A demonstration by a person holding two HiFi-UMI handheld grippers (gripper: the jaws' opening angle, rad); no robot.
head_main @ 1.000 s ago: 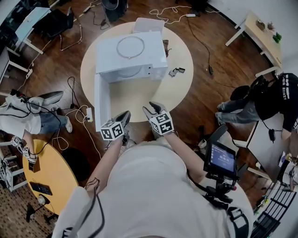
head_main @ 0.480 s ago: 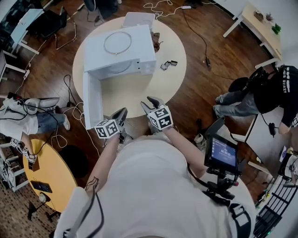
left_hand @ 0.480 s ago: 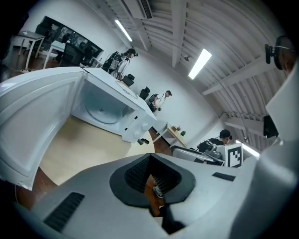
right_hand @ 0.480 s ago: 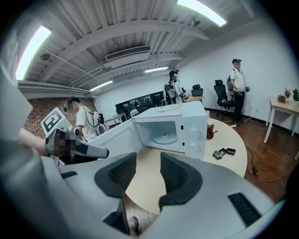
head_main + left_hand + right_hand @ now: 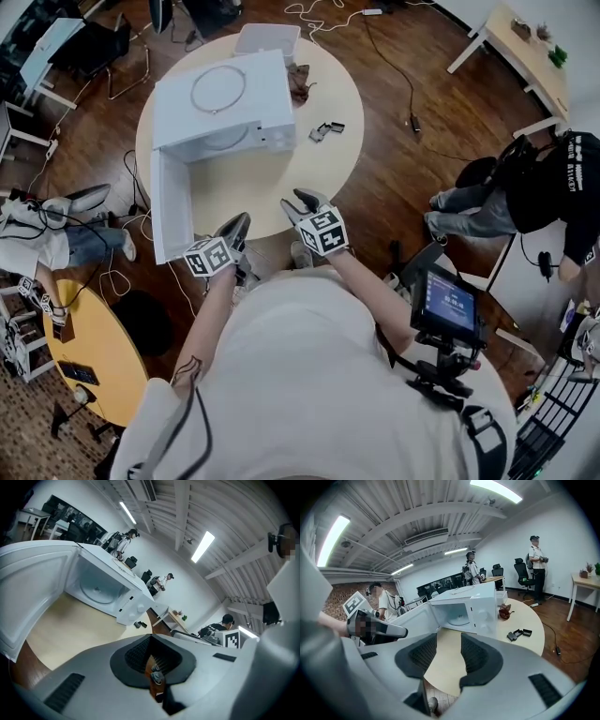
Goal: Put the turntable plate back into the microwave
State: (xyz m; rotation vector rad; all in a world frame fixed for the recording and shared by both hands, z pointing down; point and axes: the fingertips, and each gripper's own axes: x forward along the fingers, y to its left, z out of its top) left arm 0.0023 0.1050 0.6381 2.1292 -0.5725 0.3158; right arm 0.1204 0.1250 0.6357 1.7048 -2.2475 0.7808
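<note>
The white microwave (image 5: 225, 98) stands on the round beige table (image 5: 309, 178) with its door (image 5: 167, 202) swung wide open to the left. A round glass turntable plate (image 5: 96, 590) lies flat inside the cavity, and the plate (image 5: 458, 619) also shows in the right gripper view. A thin ring (image 5: 217, 89) rests on the microwave's top. My left gripper (image 5: 238, 225) hovers at the table's near edge by the door's tip, jaws shut on nothing (image 5: 152, 660). My right gripper (image 5: 293, 202) is beside it, open and empty (image 5: 449, 656).
Small dark parts (image 5: 325, 130) lie on the table right of the microwave, a brown lump (image 5: 300, 82) and a white box (image 5: 267, 39) behind it. Cables cross the wood floor. A yellow round table (image 5: 89, 347) is at left, a monitor rig (image 5: 448, 309) at right, and people stand around.
In the head view the table and microwave have slid left and up. Both grippers have drawn back from over the table to its near edge, their jaws unchanged.
</note>
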